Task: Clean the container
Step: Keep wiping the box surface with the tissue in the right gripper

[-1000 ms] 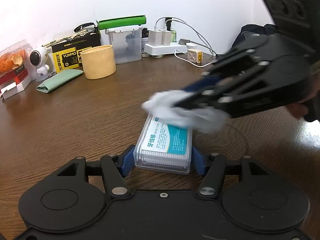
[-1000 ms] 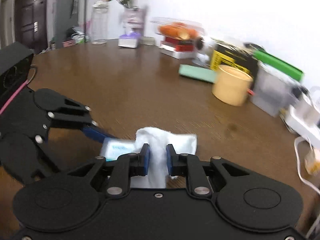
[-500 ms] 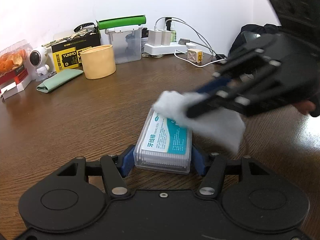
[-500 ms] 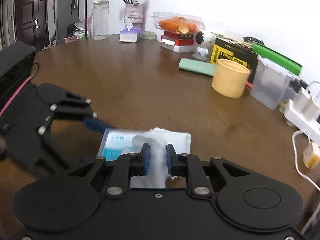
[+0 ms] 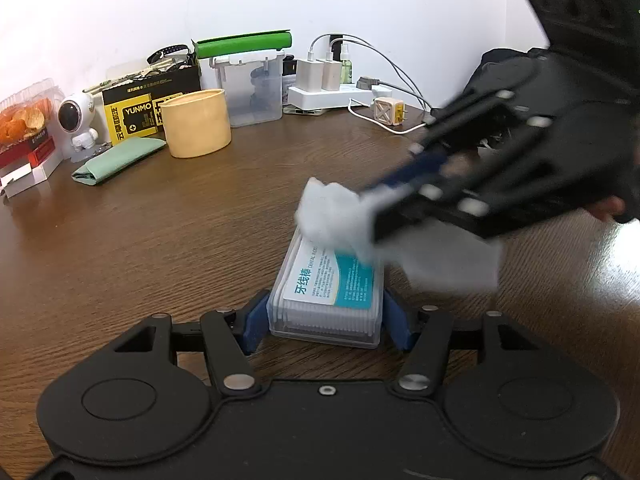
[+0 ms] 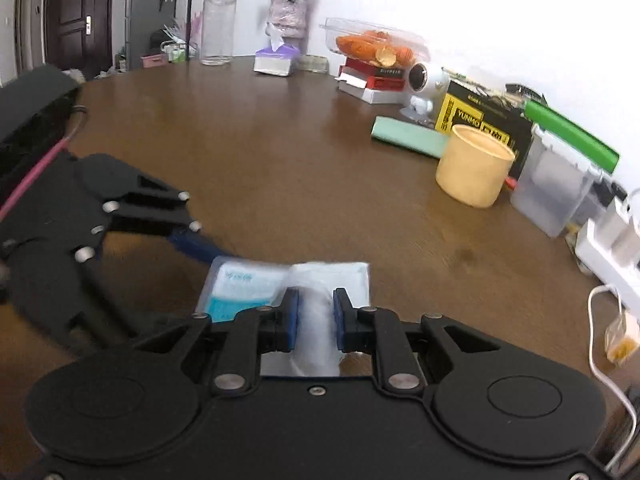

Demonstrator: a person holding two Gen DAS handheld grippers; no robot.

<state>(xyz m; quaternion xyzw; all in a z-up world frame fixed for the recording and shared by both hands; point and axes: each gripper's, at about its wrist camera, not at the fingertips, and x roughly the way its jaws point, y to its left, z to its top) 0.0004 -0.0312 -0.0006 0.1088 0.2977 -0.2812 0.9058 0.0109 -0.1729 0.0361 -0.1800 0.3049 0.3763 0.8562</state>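
A clear plastic container (image 5: 326, 300) with a white and teal label lies flat on the brown table. My left gripper (image 5: 325, 320) is shut on its near end, one blue pad on each side. My right gripper (image 6: 314, 312) is shut on a white wipe (image 6: 320, 304). In the left wrist view the right gripper (image 5: 400, 196) comes in from the right and presses the wipe (image 5: 336, 216) onto the container's far end. In the right wrist view the container (image 6: 236, 288) lies under the wipe, with the left gripper (image 6: 192, 240) at its left.
Along the wall stand a yellow cup (image 5: 196, 122), a clear bin with a green lid (image 5: 250, 88), a black and yellow box (image 5: 140, 108), a green cloth (image 5: 118, 160), a power strip with chargers and cables (image 5: 340, 92), and a small white robot toy (image 5: 78, 124).
My right gripper swept the wipe back and forth over the container: it drew back to the right, then returned left onto the far end. The left gripper and container stayed put.
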